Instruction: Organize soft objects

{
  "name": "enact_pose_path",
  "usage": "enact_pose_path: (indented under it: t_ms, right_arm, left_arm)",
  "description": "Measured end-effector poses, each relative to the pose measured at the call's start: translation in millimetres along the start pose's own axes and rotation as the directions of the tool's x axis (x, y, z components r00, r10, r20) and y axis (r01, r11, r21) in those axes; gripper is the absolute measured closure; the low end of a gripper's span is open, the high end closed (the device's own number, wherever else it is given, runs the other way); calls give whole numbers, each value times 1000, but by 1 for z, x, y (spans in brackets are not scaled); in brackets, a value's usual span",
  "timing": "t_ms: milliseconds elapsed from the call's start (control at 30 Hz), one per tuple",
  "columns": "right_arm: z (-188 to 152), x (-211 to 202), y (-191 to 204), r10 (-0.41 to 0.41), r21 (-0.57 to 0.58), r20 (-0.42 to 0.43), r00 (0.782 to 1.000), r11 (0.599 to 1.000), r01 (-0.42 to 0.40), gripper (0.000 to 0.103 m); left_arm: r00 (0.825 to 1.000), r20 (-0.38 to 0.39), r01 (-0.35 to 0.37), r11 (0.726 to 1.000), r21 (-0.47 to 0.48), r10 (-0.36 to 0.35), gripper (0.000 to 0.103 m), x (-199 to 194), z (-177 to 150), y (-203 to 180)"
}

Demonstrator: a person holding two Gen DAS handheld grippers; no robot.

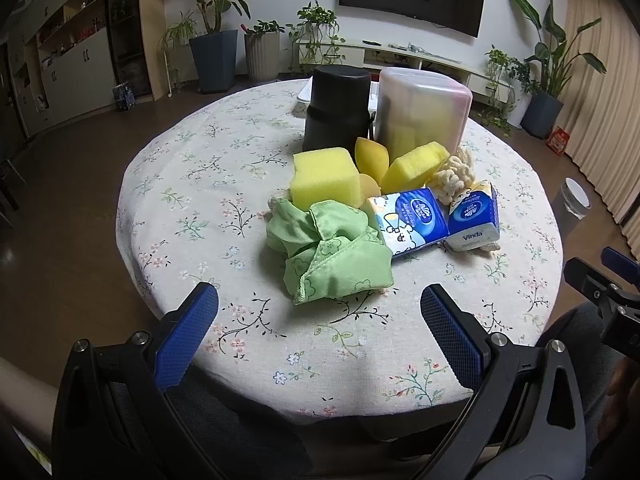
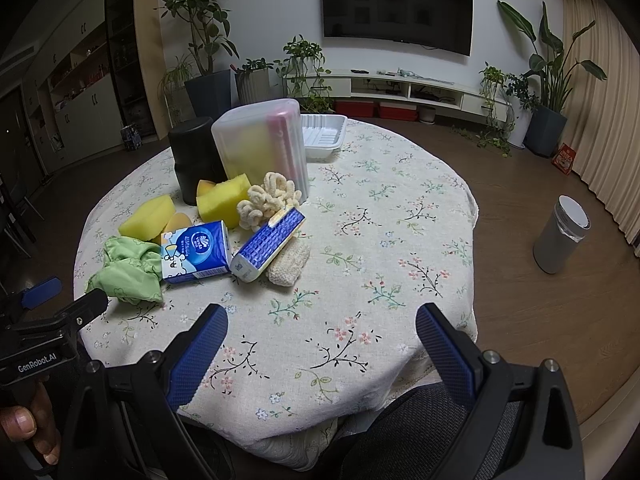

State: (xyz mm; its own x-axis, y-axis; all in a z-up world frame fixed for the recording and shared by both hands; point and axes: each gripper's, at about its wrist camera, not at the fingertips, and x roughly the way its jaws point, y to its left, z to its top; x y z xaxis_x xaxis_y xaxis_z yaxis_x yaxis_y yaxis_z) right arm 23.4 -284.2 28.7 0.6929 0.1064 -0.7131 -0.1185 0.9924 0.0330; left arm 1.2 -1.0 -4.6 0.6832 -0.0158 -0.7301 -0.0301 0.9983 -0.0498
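Both tongs, left (image 1: 319, 304) and right (image 2: 322, 322), hung spread and empty near the green cloth (image 1: 330, 250) on the worktop (image 2: 400, 216).

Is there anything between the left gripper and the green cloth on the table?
Nothing visible. The left gripper is open, and only bare flowered tablecloth lies between it and the green cloth. The sponges and tissue packs sit behind or beside the cloth, not in front.

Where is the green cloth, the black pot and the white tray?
green cloth (image 1: 332, 248), left wrist view, on its crumpled middle.
black pot (image 2: 192, 152), right wrist view, on its side wall.
white tray (image 2: 324, 136), right wrist view, on its inner floor.
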Motion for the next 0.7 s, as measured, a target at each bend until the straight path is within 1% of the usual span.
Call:
enact_pose_path:
  t_ms: [700]
  right_arm:
    - [0, 1, 1, -2, -1, 0, 1000, 1000, 2, 6]
  left_arm:
    - [1000, -2, 1, 1000, -4, -1, 0, 2, 0, 0]
